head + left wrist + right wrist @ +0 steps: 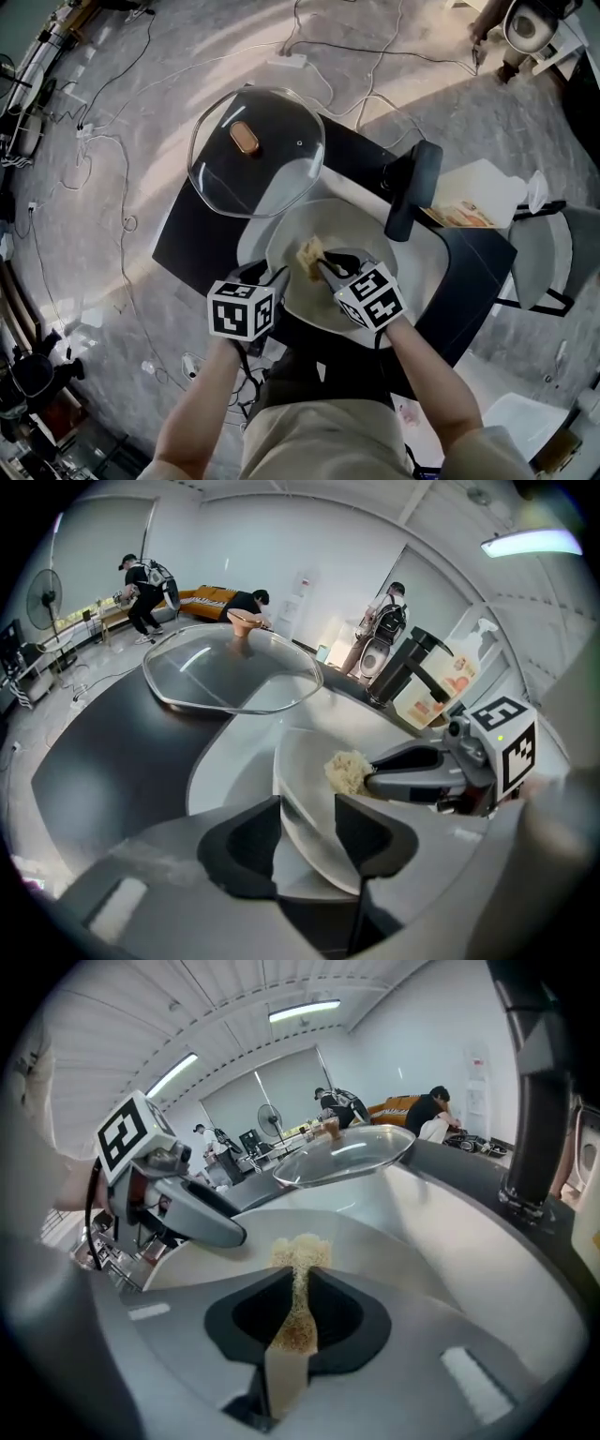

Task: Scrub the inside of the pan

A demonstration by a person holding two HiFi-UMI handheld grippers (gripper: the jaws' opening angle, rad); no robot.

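Note:
A pale round pan [342, 225] with a black handle [412, 192] sits on a dark table. My right gripper [323, 267] is shut on a tan scrub pad [310, 253], which rests on the pan's inner wall [394, 1241]. In the right gripper view the pad [300, 1252] sticks out past the closed jaws [298, 1312]. My left gripper [277, 277] is at the pan's near-left edge. In the left gripper view its jaws [307, 832] straddle the pan's rim [300, 761] with a gap on one side, so it stands open. The pad [349, 771] shows just beyond.
A glass lid [256, 155] with a brown knob lies on the table [202, 234] behind the pan. A printed package [464, 214] sits at the right by the handle. Cables run across the floor, and a grey chair [553, 253] stands to the right. People are far back.

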